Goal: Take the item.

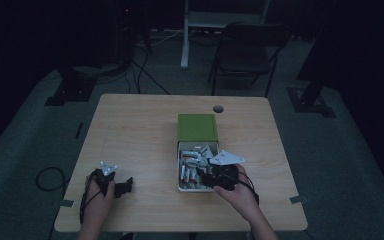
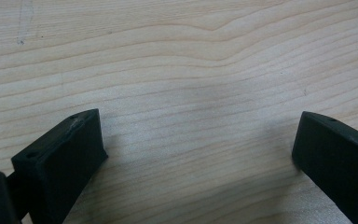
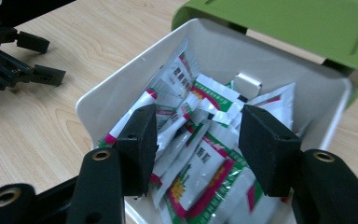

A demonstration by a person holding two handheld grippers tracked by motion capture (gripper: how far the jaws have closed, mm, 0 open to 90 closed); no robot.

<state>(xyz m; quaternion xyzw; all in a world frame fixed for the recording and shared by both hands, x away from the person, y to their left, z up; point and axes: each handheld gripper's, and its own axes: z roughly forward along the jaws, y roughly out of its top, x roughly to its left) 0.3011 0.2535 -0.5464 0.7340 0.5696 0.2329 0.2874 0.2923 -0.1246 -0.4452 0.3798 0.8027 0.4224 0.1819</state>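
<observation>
A white drawer is slid out of a green box near the table's middle and holds several white, green and red sachets. My right gripper hovers over the drawer's near end, open, its jaws either side of the sachets with nothing held. In the right gripper view the drawer and the green box lie ahead of the right gripper. My left gripper rests open on the bare wood at the table's near left; the left gripper has only wood between its jaws.
The wooden table has a round cable hole near its far edge. A folding chair and a white stand are on the floor beyond. Cables lie on the floor at the left.
</observation>
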